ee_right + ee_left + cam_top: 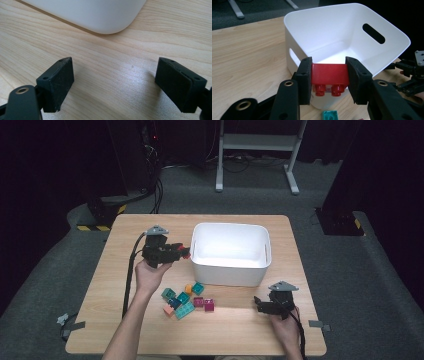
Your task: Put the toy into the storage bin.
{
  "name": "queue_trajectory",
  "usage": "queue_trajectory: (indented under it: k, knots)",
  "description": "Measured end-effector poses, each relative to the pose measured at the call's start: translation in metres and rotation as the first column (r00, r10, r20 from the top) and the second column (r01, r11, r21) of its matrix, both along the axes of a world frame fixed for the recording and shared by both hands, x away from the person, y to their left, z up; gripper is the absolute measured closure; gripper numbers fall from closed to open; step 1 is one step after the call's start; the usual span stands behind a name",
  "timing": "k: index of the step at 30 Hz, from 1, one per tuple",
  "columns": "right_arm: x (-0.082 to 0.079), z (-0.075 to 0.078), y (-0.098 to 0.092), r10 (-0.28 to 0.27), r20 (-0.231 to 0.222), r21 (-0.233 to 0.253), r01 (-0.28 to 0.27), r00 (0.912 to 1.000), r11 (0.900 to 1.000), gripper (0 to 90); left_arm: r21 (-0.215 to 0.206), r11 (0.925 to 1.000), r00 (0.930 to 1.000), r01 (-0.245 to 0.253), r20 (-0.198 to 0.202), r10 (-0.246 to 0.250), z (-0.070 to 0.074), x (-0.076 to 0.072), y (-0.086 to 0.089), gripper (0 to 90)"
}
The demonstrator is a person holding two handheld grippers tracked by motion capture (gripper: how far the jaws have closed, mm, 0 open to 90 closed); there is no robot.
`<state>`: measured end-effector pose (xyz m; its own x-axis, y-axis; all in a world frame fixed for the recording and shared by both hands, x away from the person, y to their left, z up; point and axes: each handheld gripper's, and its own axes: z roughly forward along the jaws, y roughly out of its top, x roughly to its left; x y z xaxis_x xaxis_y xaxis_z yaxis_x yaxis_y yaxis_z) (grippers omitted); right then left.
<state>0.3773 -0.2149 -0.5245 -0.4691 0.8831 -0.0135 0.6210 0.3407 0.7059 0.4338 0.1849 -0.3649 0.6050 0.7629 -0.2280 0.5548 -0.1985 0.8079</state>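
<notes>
A red two-stud brick (pixel 329 77) is clamped between the jaws of my left gripper (pixel 329 80), studs pointing down. In the high view that left gripper (pixel 183 252) hovers at the left rim of the white bin (pixel 231 270), with the red brick (pixel 184 251) at its tip. The bin (pixel 342 37) looks empty inside. My right gripper (pixel 258 304) rests low near the table's front right, jaws wide apart. In its own view the right gripper (pixel 122 85) stands open over bare wood, just short of the bin's rounded corner (pixel 100 15).
A cluster of loose bricks lies in front of the bin: teal (pixel 183 298), orange (pixel 188 288), magenta (pixel 209 305), salmon (pixel 169 310). One teal brick (pixel 330 116) shows below the left jaws. Cables trail off the table's left and right front edges.
</notes>
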Motion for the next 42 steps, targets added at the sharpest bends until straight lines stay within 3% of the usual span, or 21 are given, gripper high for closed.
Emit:
queue_trajectory:
  k: [5,13,25,29,32,34,42]
  knots:
    - [0.0,0.0,0.0,0.0,0.0,0.0,0.0,1.0,1.0,15.3,-0.009,0.9999,0.9999,0.013,0.004,-0.013,0.004,0.004,-0.008,58.7]
    - [0.0,0.0,0.0,0.0,0.0,0.0,0.0,1.0,1.0,15.3,0.013,0.9991,0.9992,0.041,0.001,-0.041,0.005,0.013,-0.025,58.7]
    - [0.0,0.0,0.0,0.002,0.002,-0.002,-0.002,1.0,1.0,15.3,0.021,0.9979,0.998,0.062,-0.015,-0.061,-0.007,0.023,-0.043,58.5]
    - [0.0,0.0,0.0,0.003,0.002,-0.002,-0.003,1.0,1.0,15.3,0.047,0.9958,0.9969,0.078,-0.015,-0.078,-0.01,0.024,-0.049,58.3]
    - [0.0,0.0,0.0,0.0,0.0,0.0,0.0,1.0,1.0,15.3,0.06,0.9948,0.9966,0.082,-0.014,-0.082,-0.012,0.024,-0.052,56.6]
    - [0.0,0.0,0.0,0.003,0.002,-0.002,-0.003,1.0,1.0,15.3,0.067,0.9958,0.9981,0.062,-0.003,-0.062,-0.012,0.024,-0.053,46.9]
    - [0.0,0.0,0.0,0.003,0.003,-0.001,-0.003,1.0,1.0,15.4,0.085,0.9952,0.9986,0.049,0.017,-0.05,-0.008,0.019,-0.048,43.6]
